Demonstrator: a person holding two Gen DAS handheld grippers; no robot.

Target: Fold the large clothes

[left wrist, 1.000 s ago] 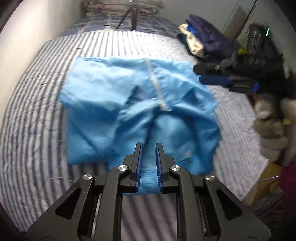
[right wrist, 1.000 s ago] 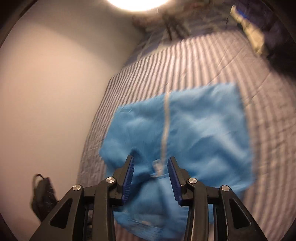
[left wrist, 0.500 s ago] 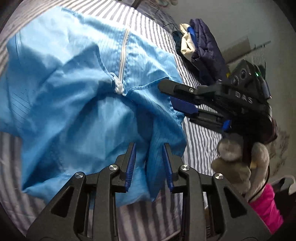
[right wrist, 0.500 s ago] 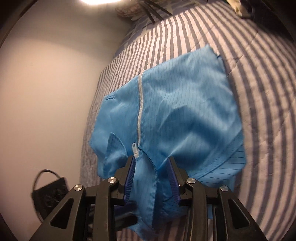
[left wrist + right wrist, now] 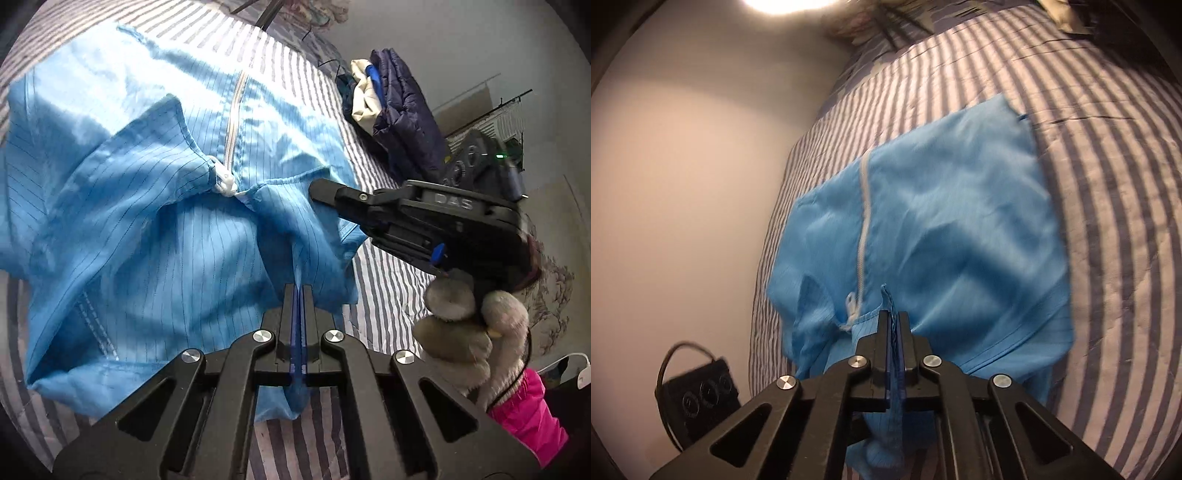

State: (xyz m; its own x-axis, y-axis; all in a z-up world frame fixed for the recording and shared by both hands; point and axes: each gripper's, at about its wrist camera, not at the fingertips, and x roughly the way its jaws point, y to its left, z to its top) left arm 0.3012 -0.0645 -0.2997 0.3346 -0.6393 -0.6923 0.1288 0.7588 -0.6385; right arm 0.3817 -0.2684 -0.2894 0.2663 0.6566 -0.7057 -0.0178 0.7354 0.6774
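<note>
A light blue zip-front garment (image 5: pixel 155 206) with thin dark stripes lies crumpled on the striped bed (image 5: pixel 388 295). My left gripper (image 5: pixel 298 288) is shut on a fold of its cloth near the front edge. In the right wrist view the same blue garment (image 5: pixel 960 229) spreads ahead, its white zipper (image 5: pixel 863 221) running up the middle. My right gripper (image 5: pixel 894 314) is shut on the collar edge beside the zipper pull. The right gripper (image 5: pixel 325 192) also shows in the left wrist view, held by a gloved hand (image 5: pixel 461 325), its tip pressed into the cloth near the collar.
A pile of dark and cream clothes (image 5: pixel 391 110) sits at the bed's far right. A pale wall (image 5: pixel 683 184) runs along the bed's left side, with a black bag (image 5: pixel 698 395) on the floor beside it. A pink sleeve (image 5: pixel 524 410) shows at lower right.
Both grippers came down onto the garment and closed: their jaws stood apart around cloth before and now pinch it. The garment bunches up near the collar.
</note>
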